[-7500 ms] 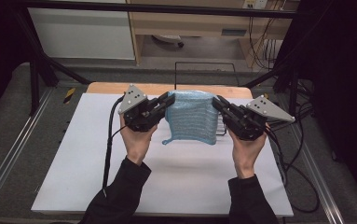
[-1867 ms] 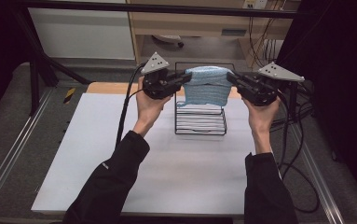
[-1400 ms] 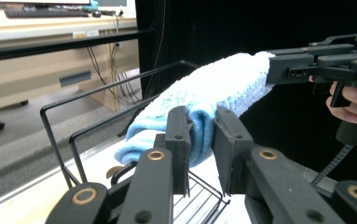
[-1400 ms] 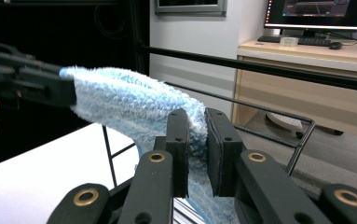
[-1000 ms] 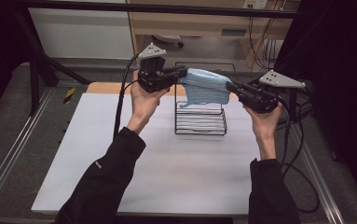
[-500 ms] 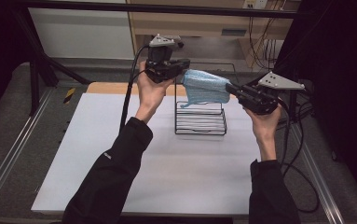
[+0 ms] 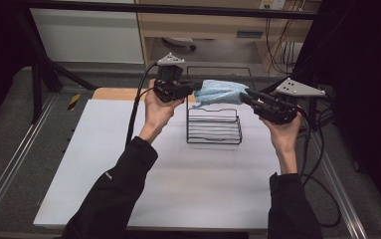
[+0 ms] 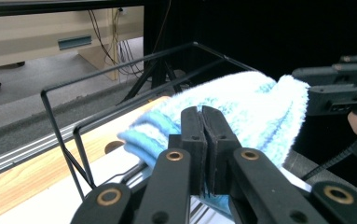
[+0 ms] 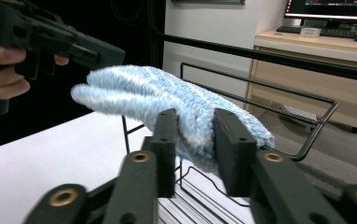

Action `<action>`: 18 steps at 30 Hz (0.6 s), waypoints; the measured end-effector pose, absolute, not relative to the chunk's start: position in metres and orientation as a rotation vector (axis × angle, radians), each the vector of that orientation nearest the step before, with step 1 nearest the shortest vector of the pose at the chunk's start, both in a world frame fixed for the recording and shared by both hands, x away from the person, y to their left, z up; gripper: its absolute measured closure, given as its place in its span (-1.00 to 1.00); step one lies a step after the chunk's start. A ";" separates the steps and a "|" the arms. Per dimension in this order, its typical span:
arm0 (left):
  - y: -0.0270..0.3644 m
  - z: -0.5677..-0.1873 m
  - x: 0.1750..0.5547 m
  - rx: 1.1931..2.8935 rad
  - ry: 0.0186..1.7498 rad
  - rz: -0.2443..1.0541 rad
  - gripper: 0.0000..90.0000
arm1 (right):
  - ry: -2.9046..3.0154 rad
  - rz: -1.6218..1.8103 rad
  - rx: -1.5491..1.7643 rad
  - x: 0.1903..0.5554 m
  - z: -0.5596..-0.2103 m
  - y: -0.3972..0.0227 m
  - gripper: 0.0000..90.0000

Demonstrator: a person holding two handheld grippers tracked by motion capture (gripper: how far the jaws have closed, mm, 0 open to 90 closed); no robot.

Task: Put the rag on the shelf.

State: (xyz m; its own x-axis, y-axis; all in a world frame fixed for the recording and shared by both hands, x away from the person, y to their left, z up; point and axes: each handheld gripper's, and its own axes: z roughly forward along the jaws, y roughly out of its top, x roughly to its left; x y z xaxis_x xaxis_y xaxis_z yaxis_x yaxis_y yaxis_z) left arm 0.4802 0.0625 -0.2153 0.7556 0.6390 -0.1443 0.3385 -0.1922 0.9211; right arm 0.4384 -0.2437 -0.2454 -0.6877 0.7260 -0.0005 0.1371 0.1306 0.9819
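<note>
High view, nearest first: both forearms reach over the white table (image 7: 103, 164), carrying a blue cloth (image 7: 220, 92) between the two grippers above the black wire rack (image 7: 214, 124). Left gripper (image 7: 194, 87) is clamped tight on one end; the right gripper (image 7: 245, 95) has just been opening, with cloth bulging between its parted jaws. Judging by this, the cloth is lifted and positioned, and draping it over the rack's far rail remains.

cloth (image 8: 241, 107) edge hidden btwn left jaws, wire rack (image 7: 214, 124) far side behind cloth
</note>
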 end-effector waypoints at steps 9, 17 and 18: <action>0.061 -0.228 0.472 1.840 0.738 0.339 0.96 | 1.919 1.614 0.824 0.430 -0.231 -0.239 0.36; 0.062 -0.242 0.466 1.861 0.705 0.354 0.98 | 2.020 1.545 0.917 0.435 -0.238 -0.231 0.85; 0.062 -0.244 0.465 1.862 0.702 0.353 0.98 | 2.029 1.542 0.931 0.436 -0.241 -0.232 0.89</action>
State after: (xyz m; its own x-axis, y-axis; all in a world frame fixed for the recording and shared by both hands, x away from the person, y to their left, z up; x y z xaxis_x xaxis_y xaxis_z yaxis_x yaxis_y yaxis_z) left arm 0.4651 0.0620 -0.2436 0.7830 0.6166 -0.0820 0.3022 -0.2618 0.9166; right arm 0.4357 -0.2318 -0.2408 -0.6845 0.7264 0.0618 0.2540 0.1581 0.9542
